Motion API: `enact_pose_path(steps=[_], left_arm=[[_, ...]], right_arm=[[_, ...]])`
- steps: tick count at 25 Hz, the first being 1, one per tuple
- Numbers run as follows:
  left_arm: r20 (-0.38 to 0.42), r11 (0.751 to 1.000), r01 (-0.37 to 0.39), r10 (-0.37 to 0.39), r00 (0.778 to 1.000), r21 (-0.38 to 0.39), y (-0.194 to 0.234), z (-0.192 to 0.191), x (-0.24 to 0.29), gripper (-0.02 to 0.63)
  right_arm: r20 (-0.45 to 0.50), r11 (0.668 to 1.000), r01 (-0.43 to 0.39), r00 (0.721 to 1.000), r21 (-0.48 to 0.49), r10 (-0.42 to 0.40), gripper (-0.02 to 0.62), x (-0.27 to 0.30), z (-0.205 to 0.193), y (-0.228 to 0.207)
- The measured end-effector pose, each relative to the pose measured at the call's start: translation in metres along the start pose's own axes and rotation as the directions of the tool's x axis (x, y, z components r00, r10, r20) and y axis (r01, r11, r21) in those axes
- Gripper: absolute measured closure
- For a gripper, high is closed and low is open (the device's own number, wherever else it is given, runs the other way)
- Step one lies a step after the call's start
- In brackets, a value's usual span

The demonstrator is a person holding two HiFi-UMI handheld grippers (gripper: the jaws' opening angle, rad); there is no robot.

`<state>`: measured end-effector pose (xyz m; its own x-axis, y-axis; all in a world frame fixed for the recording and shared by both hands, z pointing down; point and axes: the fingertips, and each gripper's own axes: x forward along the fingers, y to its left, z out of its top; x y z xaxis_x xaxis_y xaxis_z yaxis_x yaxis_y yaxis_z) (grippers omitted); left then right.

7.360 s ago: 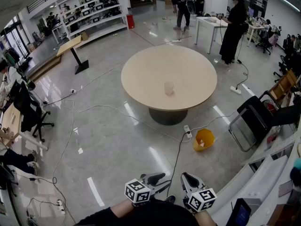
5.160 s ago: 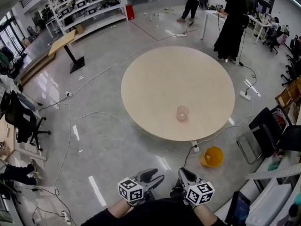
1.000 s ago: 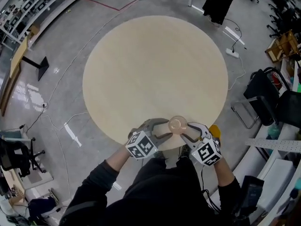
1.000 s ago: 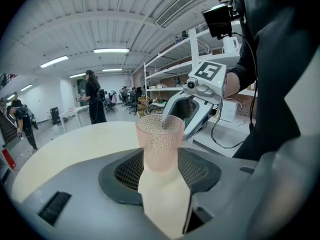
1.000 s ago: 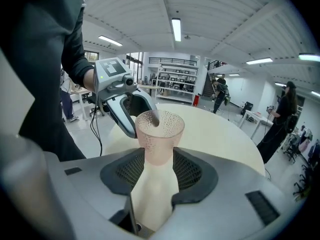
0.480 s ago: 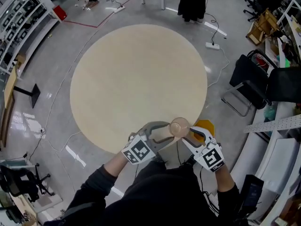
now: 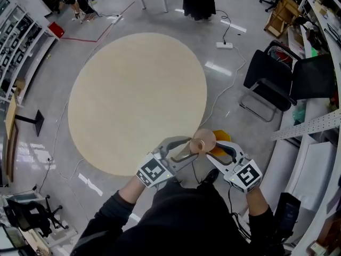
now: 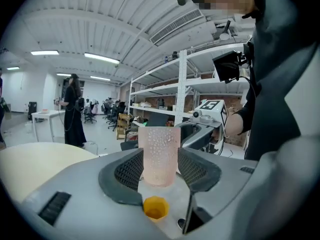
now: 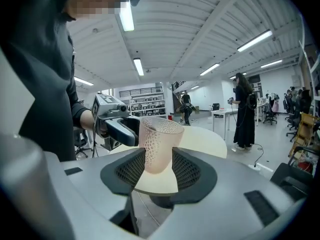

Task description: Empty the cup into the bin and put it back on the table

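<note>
The cup [image 7: 203, 140] hangs just past the near-right edge of the round table [image 7: 133, 89], over open floor, with a black chair [image 7: 277, 79] well apart to the far right. The yellow bin [image 7: 220, 137] sits just right of the cup, mostly hidden behind the right gripper [image 7: 214, 152]. Both forearms converge from the near side, and the left gripper [image 7: 187, 148] and the right gripper each clamp the cup's sides between their pads.

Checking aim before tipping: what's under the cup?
The yellow bin, roughly below the cup. In the head view the cup and right gripper hide part of it.
</note>
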<state>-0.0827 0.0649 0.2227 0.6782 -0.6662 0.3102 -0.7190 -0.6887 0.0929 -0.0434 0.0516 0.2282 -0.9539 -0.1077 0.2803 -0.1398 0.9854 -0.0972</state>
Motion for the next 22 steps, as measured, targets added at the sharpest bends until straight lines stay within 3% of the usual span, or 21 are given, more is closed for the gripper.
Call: enact_pose_path(steps=[12,18,22], left_arm=[[0.072,0.984,0.062,-0.051,0.996,-0.164,-0.056,0.032,0.096,0.379],[0.092,0.962,0.111,-0.09,0.992,-0.25,-0.068,0.033,0.129,0.379],[0.096,0.934,0.16,-0.136,0.986,-0.319,-0.06,0.019,0.143,0.379]], right_arm=[[0.158,0.98,0.027,0.986,0.197,-0.059,0.419,-0.109,-0.013,-0.046],[0.206,0.94,0.057,0.969,0.336,-0.133,0.419,-0.138,-0.03,-0.064],[0.22,0.895,0.092,0.954,0.436,-0.206,0.419,-0.136,-0.047,-0.076]])
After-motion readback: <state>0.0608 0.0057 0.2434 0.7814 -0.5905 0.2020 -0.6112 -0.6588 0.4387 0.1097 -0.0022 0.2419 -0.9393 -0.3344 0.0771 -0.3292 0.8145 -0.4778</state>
